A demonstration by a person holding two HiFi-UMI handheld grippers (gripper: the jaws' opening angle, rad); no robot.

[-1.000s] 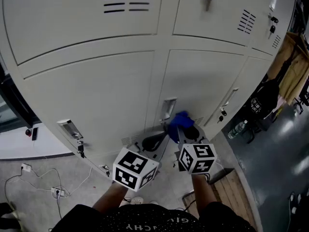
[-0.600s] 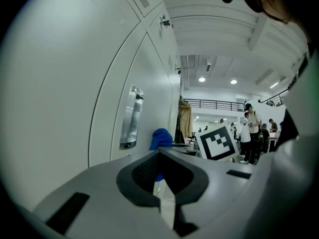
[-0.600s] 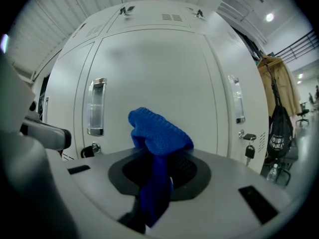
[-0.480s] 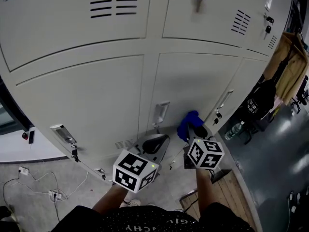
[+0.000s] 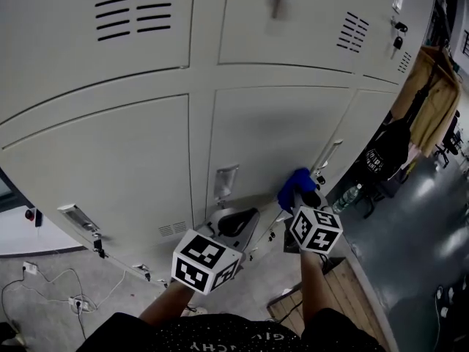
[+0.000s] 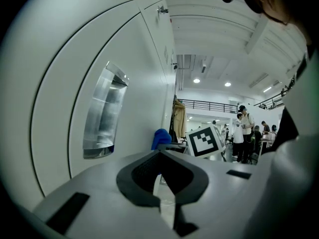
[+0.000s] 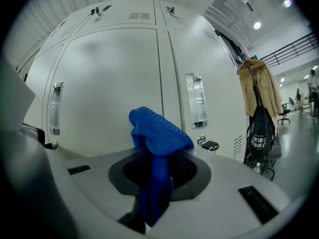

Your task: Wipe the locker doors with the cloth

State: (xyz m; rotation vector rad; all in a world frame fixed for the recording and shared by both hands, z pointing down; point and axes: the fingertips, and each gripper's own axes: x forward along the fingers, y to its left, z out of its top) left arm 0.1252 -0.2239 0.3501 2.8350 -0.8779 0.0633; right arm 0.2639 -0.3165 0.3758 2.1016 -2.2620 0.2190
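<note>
The blue cloth (image 5: 295, 181) is bunched up against the lower middle locker door (image 5: 271, 134), near that door's right edge. My right gripper (image 5: 301, 196) is shut on it. In the right gripper view the cloth (image 7: 157, 131) rises from between the jaws of the right gripper (image 7: 157, 179) and faces the pale door (image 7: 112, 78). My left gripper (image 5: 233, 221) hangs below the recessed handle (image 5: 225, 184), shut with nothing in it. In the left gripper view the left gripper (image 6: 162, 184) sits beside the handle (image 6: 102, 116), with the cloth (image 6: 160, 138) beyond.
A black bag (image 5: 385, 156) and a brown coat (image 5: 432, 101) hang at the locker row's right end, with a water bottle (image 5: 346, 196) below. Cables and a power strip (image 5: 44, 292) lie on the floor at left. A wooden platform (image 5: 330, 299) lies under my right arm. People (image 6: 244, 133) stand far off.
My right gripper has carried the cloth to the right along the lower door, away from the recessed handle. The left gripper has stayed in much the same place.
</note>
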